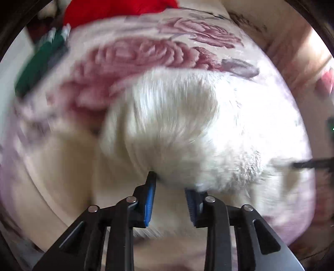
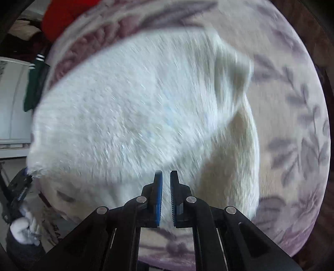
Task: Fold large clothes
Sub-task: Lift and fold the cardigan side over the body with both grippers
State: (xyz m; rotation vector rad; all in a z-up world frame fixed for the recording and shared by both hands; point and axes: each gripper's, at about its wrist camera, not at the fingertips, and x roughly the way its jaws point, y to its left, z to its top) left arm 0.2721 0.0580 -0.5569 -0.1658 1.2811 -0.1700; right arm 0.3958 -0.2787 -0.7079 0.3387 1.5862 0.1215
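Note:
A white fluffy garment (image 1: 177, 125) lies bunched on a rose-patterned blanket (image 1: 129, 60). My left gripper (image 1: 171, 183) has its blue-padded jaws apart, with a fold of the garment hanging over the right finger; the view is motion-blurred. In the right wrist view the same white garment (image 2: 125, 114) fills most of the frame. My right gripper (image 2: 166, 177) has its jaws nearly together with a thin gap, over the garment's near edge; whether cloth sits between them is unclear. The left gripper shows at the lower left in the right wrist view (image 2: 18, 193), holding a white corner.
A red cloth (image 1: 117, 10) lies at the bed's far end. A green garment with white stripes (image 1: 41, 62) lies at the far left. The blanket's leaf pattern (image 2: 302, 125) extends right. A white cabinet (image 2: 12, 104) stands left of the bed.

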